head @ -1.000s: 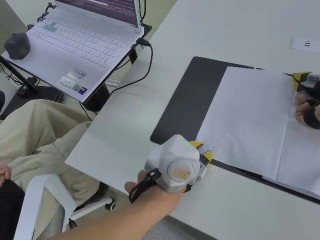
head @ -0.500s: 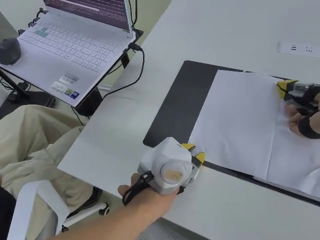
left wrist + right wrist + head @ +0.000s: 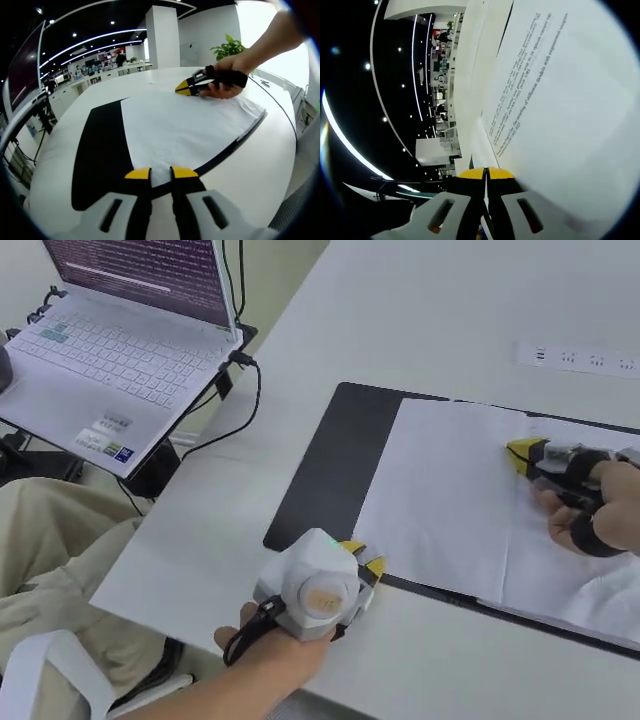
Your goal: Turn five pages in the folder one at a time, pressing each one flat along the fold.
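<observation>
The open black plastic folder (image 3: 325, 465) has the left gripper (image 3: 363, 557) at its near edge, jaws slightly apart. One white paper page (image 3: 440, 490) lies turned. The right gripper (image 3: 524, 453), jaws together, presses by the fold. How many pages remain cannot be told.

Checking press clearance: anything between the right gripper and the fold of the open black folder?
Nothing visible. The right gripper, jaws shut, is at the fold of the white paper page in the open black folder.

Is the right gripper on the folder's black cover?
No, the right gripper sits on the white page, apart from the black cover.
</observation>
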`<state>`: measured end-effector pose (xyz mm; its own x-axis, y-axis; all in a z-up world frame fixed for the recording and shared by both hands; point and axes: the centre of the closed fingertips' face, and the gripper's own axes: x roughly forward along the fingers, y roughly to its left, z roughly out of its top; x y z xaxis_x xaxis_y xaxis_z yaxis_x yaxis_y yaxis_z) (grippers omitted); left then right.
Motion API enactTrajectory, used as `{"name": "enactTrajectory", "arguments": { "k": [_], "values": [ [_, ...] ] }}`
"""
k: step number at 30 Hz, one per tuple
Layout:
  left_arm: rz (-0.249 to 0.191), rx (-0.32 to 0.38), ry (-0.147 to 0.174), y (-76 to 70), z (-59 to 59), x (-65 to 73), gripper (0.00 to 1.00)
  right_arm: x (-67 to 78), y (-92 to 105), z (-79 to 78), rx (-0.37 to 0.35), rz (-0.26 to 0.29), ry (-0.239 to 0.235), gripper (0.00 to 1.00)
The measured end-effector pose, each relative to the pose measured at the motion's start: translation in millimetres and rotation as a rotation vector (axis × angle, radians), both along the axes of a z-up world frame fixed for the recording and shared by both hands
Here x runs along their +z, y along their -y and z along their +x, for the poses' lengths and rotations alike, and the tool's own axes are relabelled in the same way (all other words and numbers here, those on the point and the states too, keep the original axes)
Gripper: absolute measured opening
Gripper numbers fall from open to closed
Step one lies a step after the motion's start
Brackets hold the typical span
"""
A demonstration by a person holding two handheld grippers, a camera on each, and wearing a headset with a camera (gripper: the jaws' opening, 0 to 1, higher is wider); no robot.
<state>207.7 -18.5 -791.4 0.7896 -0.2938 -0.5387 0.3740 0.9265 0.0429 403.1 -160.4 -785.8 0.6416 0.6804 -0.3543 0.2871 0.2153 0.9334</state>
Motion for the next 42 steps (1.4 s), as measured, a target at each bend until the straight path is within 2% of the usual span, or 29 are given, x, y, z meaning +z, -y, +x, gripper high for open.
{"name": "enactTrajectory", "arguments": {
  "k": [3,6,22,25,30,42],
  "values": [
    [0.004,-0.001,-0.002,0.1,-0.1,0.0,0.12,0.2,-1.8,-9.0,0.035,0.002,0.002,0.0],
    [0.006,-0.002,-0.001,0.5,-0.3,0.3,0.12,2.4,-3.2,-22.7,0.042,0.012,-0.001,0.0],
    [0.008,-0.005,0.003,0.0,-0.4,-0.3,0.12,9.6,-5.4,-73.9,0.095,0.043,-0.006,0.0],
    [0.007,-0.004,0.003,0.0,-0.6,-0.4,0.12,10.8,-6.8,-85.7,0.112,0.036,-0.006,0.0],
    [0.008,-0.007,0.003,0.9,-1.1,0.7,0.12,8.2,-5.5,-94.1,0.113,0.034,-0.006,0.0],
    [0.017,-0.02,0.006,3.4,-1.9,2.5,0.11,6.4,-10.0,-134.1,0.164,0.026,-0.008,0.0]
  ]
}}
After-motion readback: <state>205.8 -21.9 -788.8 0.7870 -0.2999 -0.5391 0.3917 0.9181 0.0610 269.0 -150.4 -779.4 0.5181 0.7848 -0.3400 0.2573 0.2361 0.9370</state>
